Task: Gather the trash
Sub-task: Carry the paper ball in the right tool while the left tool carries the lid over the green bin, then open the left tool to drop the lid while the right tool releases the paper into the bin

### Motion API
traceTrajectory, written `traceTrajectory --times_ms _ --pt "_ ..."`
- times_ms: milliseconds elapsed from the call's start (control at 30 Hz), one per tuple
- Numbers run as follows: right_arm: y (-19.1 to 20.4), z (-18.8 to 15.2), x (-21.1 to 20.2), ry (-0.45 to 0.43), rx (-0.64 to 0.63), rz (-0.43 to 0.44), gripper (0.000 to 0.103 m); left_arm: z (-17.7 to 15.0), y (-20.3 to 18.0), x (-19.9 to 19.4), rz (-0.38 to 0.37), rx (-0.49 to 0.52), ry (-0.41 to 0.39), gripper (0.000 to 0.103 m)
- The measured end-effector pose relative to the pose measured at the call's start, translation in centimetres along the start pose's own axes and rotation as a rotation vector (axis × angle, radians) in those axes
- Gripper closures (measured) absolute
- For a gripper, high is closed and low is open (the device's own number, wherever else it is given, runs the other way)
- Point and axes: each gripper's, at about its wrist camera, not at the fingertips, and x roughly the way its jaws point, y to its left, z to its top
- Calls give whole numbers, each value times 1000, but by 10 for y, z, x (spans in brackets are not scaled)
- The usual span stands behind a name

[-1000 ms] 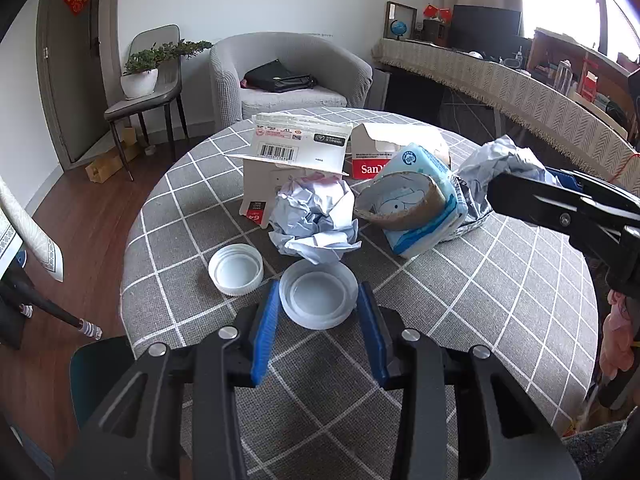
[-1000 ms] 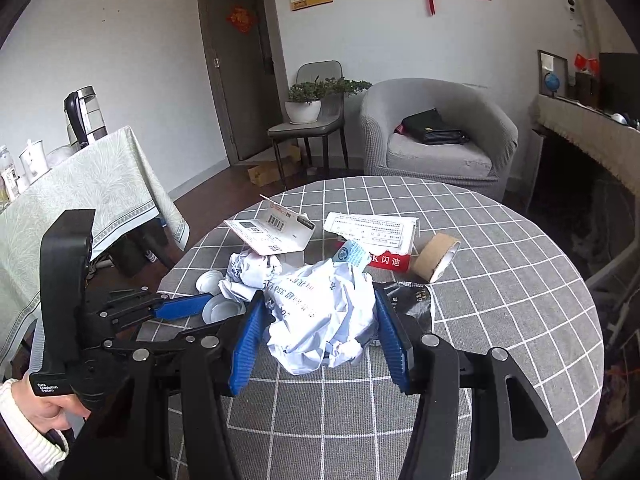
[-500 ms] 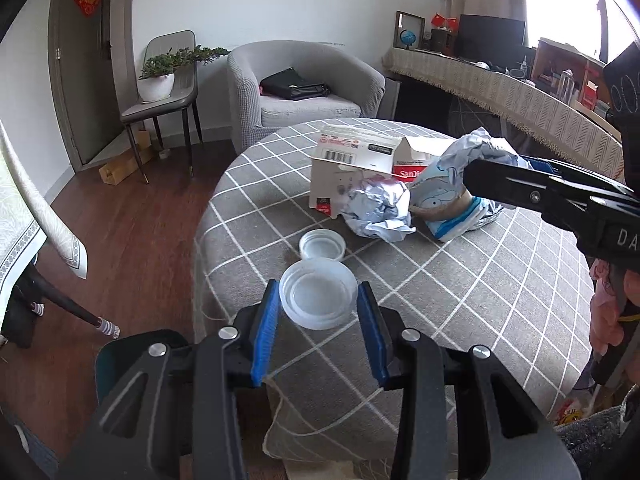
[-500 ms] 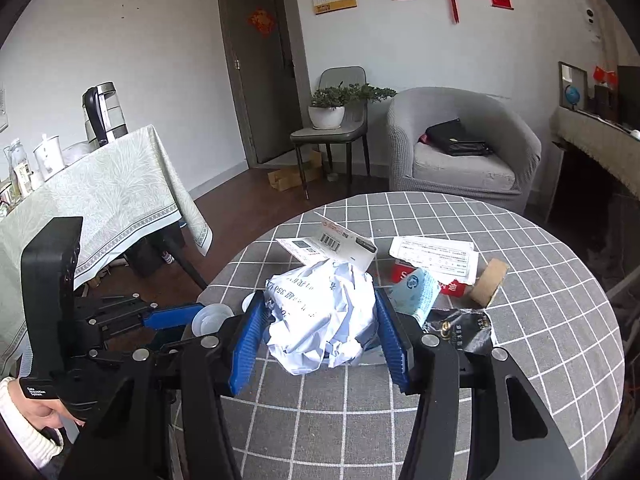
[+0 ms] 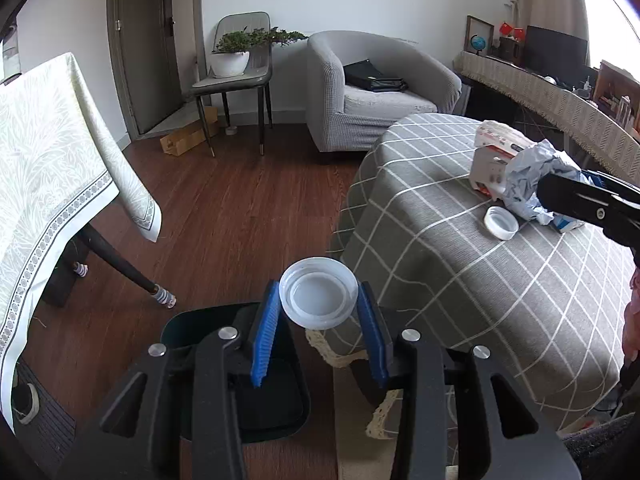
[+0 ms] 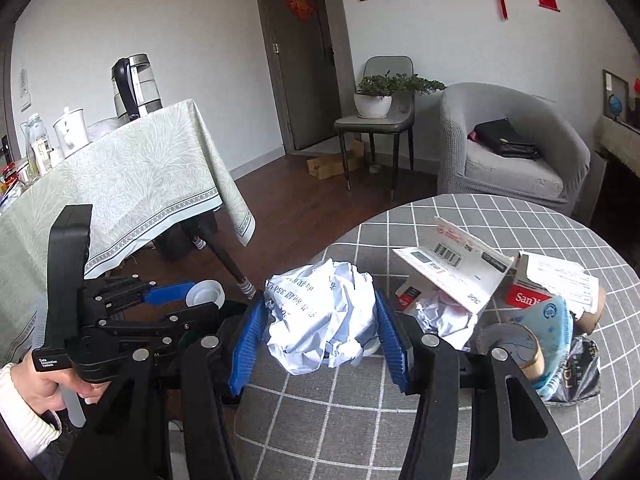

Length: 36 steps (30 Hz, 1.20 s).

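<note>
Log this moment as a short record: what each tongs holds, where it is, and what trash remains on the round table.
left tongs: shut on round white plastic lid, off the table edge, above dark bin
right tongs: shut on crumpled pale-blue paper ball, over grey checked tablecloth
left on table: small white cap, torn white cardboard boxes, cardboard tape roll

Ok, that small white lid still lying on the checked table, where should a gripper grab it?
Grip the small white lid across its rim, coming from above with one finger on each side. It lies flat and open side up, so the short upright wall is the only graspable part; crumpled paper crowds its far side.
</note>
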Motion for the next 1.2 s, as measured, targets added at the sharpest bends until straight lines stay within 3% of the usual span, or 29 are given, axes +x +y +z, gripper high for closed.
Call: traceTrajectory --times_ms 500,733,1100,1200 --pt "87 22 71 45 -52 139 49 -47 108 21 123 -85 162 61" --pt "123 22 103 78 -78 185 49 -81 137 35 112 -149 287 61" --pt "144 9 145 154 -79 206 49 -97 161 39 97 -188 306 60" --pt "148 5 155 173 -84 207 49 -99 161 39 84 -189 295 52"
